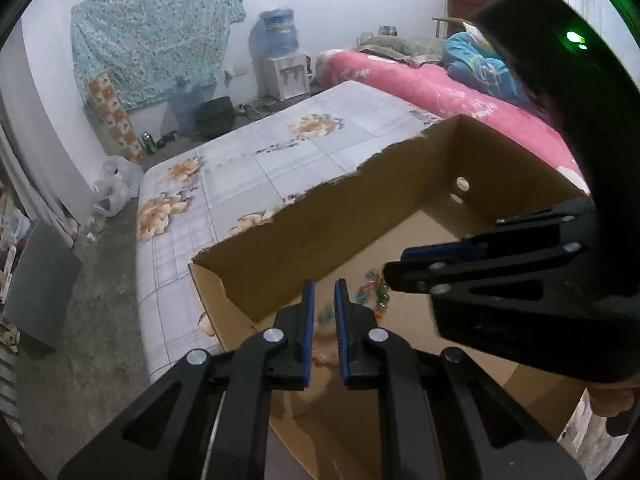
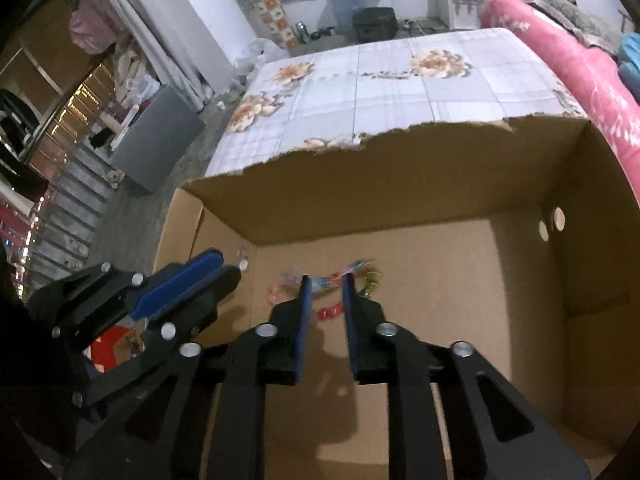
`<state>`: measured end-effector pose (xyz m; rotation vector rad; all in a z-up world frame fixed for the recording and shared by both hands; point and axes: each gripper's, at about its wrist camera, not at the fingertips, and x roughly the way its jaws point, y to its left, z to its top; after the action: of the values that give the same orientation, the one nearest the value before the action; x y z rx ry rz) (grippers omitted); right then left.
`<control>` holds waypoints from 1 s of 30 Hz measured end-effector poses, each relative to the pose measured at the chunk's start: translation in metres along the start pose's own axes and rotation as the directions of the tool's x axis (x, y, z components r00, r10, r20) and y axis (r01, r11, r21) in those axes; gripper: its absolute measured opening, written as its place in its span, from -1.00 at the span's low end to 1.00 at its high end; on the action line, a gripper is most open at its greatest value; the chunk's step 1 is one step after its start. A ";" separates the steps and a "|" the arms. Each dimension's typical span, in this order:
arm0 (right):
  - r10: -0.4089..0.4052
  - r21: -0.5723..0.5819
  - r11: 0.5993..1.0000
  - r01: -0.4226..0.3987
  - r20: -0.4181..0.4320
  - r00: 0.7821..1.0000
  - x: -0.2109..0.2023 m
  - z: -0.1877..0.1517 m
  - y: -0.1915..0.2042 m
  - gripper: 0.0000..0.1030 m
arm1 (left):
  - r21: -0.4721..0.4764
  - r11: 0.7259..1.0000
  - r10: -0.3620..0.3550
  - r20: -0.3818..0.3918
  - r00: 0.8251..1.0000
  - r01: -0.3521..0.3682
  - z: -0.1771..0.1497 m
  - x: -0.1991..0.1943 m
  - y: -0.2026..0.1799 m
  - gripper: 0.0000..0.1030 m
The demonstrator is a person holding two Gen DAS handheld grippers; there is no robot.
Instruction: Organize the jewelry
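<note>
In the left wrist view, the left gripper (image 1: 325, 308) is hanging over the near edge of the cardboard box (image 1: 320, 216), jaws nearly together and gripping nothing; the beaded jewelry (image 1: 370, 286) is lying on the box floor toward the far wall. In the right wrist view, the right gripper (image 2: 326, 300) is standing slightly apart, empty, aiming at the jewelry (image 2: 352, 274); lowering straight and closing on one strand only would likely serve best.

Seemingly a home bedroom: flowered mattress (image 1: 280, 152), pink bedding (image 1: 440, 88), water dispenser (image 1: 280, 60).
</note>
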<state>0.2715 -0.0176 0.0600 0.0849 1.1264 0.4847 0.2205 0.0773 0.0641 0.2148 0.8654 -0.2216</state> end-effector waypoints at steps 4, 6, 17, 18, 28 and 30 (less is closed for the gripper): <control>0.007 0.001 1.000 -0.007 0.050 0.999 -0.012 -0.008 -0.001 -0.53 | -0.007 1.000 0.005 0.037 0.999 -0.004 0.001 -0.011 0.002 -0.80; -0.003 -0.007 1.000 0.003 0.083 0.997 -0.022 -0.012 -0.001 -0.45 | -0.009 1.000 0.000 0.059 0.998 0.001 -0.001 -0.022 0.000 -0.71; -0.056 -0.021 0.997 0.069 0.388 0.920 -0.127 -0.072 -0.005 0.28 | 0.005 0.999 -0.047 0.214 0.976 0.047 -0.031 -0.105 -0.019 0.38; -0.060 -0.012 0.997 0.071 0.410 0.910 -0.135 -0.082 -0.008 0.36 | 0.007 0.998 -0.060 0.223 0.973 0.060 -0.036 -0.111 -0.022 0.44; -0.253 0.145 0.966 0.213 0.391 0.885 -0.156 -0.185 -0.050 0.81 | 0.041 0.976 -0.218 0.122 0.968 0.215 -0.115 -0.112 -0.085 0.72; -0.307 0.168 0.950 0.263 0.361 0.880 -0.151 -0.199 -0.055 0.83 | 0.024 0.970 -0.245 0.095 0.965 0.244 -0.129 -0.106 -0.096 0.72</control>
<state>0.0628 -0.1638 0.0836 0.1062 0.7603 0.1273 0.0331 0.0323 0.0554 0.1071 0.7932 -0.4644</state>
